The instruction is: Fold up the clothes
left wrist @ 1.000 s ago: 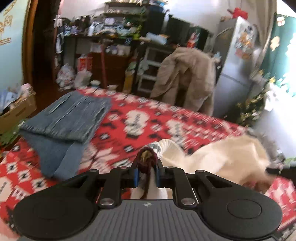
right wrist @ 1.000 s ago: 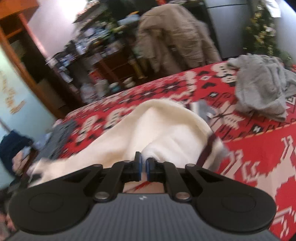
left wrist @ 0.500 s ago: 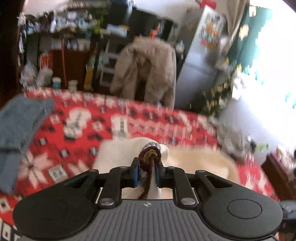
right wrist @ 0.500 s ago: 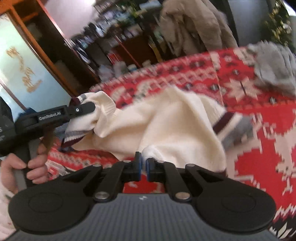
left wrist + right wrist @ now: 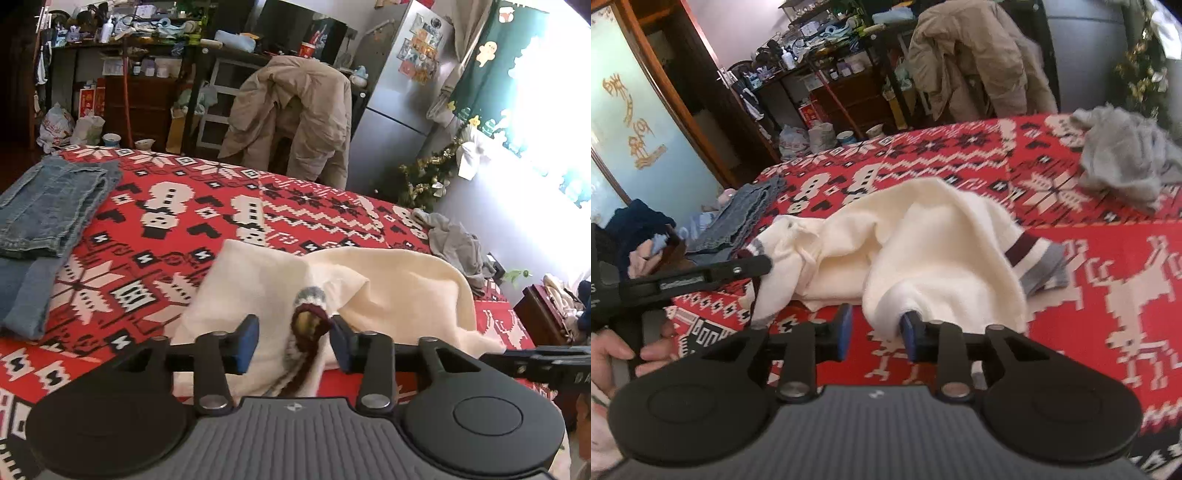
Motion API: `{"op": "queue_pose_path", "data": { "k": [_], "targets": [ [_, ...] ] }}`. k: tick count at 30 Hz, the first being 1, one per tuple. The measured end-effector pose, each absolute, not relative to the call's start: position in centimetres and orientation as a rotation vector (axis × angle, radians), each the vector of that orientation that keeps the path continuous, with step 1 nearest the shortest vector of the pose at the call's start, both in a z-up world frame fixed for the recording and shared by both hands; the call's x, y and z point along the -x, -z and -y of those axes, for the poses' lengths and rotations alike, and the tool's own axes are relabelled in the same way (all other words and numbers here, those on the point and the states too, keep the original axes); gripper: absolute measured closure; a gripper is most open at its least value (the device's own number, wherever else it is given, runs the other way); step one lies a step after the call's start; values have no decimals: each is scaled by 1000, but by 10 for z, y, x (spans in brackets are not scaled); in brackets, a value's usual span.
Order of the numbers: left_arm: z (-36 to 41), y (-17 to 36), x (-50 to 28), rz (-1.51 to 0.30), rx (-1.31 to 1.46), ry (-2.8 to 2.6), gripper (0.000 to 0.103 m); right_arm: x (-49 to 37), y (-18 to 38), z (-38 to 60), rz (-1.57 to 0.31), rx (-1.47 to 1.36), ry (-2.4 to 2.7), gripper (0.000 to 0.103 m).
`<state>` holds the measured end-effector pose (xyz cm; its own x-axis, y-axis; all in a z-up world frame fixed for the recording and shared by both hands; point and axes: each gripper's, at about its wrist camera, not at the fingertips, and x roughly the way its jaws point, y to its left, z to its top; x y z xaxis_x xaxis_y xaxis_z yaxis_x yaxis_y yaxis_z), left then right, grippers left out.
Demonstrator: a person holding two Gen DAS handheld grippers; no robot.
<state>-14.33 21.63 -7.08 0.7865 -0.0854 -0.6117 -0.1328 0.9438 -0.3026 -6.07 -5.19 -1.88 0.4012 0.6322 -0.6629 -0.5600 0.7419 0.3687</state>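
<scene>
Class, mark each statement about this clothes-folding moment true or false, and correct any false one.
1. Both grippers are open. True: the left gripper and right gripper have spread fingers.
2. The cream sweater lies on a plain blue blanket. False: the blanket is red and patterned.
3. Folded jeans lie on the blanket. True.
4. The grey garment is neatly folded. False: it is crumpled.

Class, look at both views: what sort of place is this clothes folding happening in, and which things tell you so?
Most likely a lived-in home room, perhaps a bedroom or kitchen-living space. A fridge with magnets stands at the back, a coat hangs over a chair, and cluttered shelves line the wall behind the red patterned blanket.
</scene>
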Motion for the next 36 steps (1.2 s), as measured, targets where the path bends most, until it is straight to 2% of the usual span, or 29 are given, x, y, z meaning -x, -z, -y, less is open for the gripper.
{"op": "queue_pose_path", "data": {
  "k": [5,7,19,28,29,31,35,36],
  "targets": [
    [-234,74,159,-671,372,-57,59,66,7,68,-867,-74,-730,68],
    [-241,75,164,-668,384,-71,59,69,3,72,-855,-42,-700,59],
    [-242,69,160,-647,376,-16,59,73,-26,49,-774,31,-766,59],
    [-228,69,146,-642,362,33,59,65,5,-40,-858,16,-932,60],
    [-229,71,144,-646,367,21,64,63,10,-47,-869,9,-933,60],
    [-234,74,140,-656,381,-9,64,60,20,-59,-884,-15,-933,65],
    [-246,80,137,-664,432,-29,67,54,29,-73,-882,-30,-918,65],
    [-248,81,137,-664,438,-31,72,53,31,-76,-887,-28,-906,65]
  ]
}}
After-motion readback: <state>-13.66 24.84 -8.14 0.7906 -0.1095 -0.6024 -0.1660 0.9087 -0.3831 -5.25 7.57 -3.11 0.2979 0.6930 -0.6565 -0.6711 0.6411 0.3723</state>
